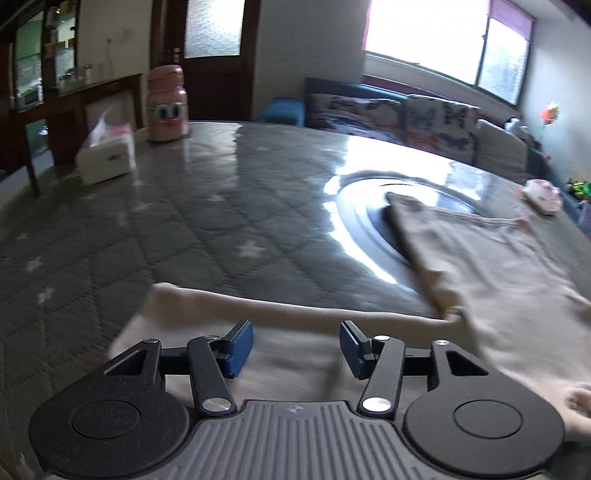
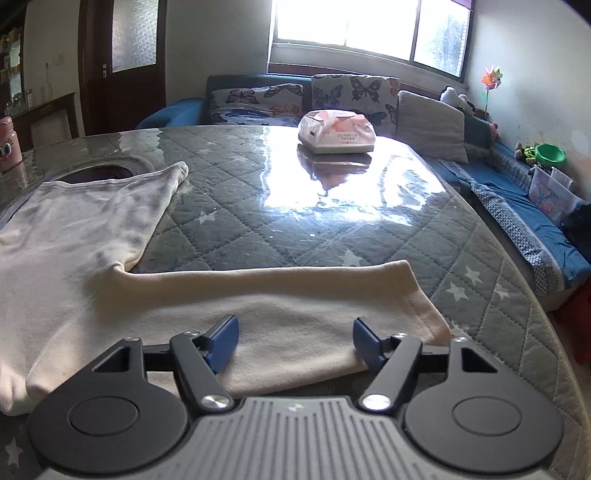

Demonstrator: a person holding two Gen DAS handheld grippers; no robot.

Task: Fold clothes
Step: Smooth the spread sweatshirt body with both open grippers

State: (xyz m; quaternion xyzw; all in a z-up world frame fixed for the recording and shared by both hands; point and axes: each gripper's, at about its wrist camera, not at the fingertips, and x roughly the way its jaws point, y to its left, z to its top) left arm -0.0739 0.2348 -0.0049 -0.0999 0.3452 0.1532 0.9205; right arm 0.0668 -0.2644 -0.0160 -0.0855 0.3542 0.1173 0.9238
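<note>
Cream garment [image 2: 110,295] lies spread on the table [image 2: 332,229], fold not begun; left gripper [image 1: 296,345] and right gripper [image 2: 295,341] hover wide open, empty, needing to close on its edge.

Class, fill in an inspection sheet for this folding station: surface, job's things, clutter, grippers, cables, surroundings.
Surface: quilted star-pattern table under glossy cover, dark round inset.
Job's things: cream garment spread flat, one sleeve lying out sideways.
Clutter: tissue pack, white box, pink bottle.
Grippers: left gripper and right gripper open above the cloth, holding nothing.
Cables: nothing seen.
Surroundings: sofa, window, door.
</note>
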